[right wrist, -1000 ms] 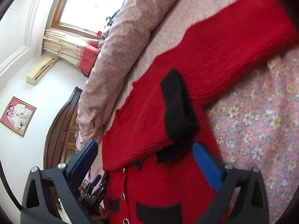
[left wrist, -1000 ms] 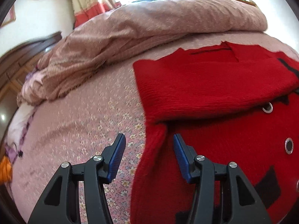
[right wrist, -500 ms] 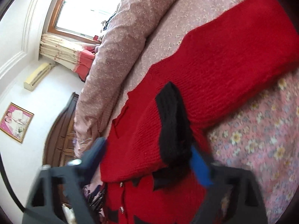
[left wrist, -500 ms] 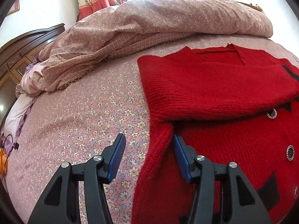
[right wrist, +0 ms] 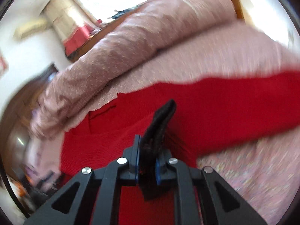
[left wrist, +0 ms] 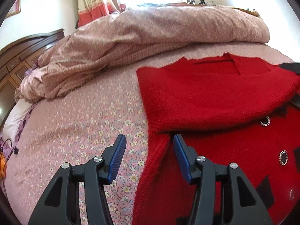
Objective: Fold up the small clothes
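Right gripper (right wrist: 147, 164) jaws just closed on black cuff (right wrist: 159, 123), lifted off red cardigan (left wrist: 215, 97). Left gripper (left wrist: 149, 159) half open, empty, astride cardigan edge. One sleeve folded across; remaining folds outstanding.

We can read no text, label, brand, number or sign anywhere in either wrist view.

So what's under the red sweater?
The red sweater lies on the pink flowery bedsheet, which shows all around it. One sleeve is folded on top, covering part of the front. Anything else underneath is hidden.
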Demonstrator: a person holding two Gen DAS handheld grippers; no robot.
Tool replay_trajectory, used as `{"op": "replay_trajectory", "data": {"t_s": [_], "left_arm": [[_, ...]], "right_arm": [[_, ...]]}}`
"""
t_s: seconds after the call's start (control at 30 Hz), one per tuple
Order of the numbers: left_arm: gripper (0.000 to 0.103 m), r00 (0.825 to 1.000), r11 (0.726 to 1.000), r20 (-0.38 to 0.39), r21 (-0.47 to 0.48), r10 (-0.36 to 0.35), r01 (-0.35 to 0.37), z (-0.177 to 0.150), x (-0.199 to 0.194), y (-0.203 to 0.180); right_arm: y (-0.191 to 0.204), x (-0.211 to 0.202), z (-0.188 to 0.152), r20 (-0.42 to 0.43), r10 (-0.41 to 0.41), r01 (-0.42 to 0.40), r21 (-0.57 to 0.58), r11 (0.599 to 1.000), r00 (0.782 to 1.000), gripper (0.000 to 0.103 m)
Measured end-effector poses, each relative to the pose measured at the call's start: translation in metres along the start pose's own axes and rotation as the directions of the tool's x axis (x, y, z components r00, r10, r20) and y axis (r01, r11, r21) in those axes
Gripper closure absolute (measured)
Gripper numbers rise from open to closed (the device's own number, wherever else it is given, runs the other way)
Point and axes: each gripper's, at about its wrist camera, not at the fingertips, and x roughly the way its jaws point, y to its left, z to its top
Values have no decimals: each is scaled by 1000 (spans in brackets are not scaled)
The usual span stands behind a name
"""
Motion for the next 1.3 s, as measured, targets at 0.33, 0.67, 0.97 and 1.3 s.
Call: {"op": "replay_trajectory", "data": {"t_s": [0.33,0.67,0.97,1.3], "left_arm": [[68,1000,995,6,94,27,-27,24,27,-20],[103,998,973,-14,-222,66,-67,22,25,68],[64,992,990,-48,68,-120,123,9,31,-8],[63,974,968,-93,132,-204,216,4,22,-3]], "right_arm": [[41,1,12,16,44,-42,-116,992,999,90],[94,-26,36,86,200,-183,-178,967,976,91],[132,-28,47,106,274,-251,-194,948,956,91],[146,-44,49,111,319,-290,-217,932,941,91]]}}
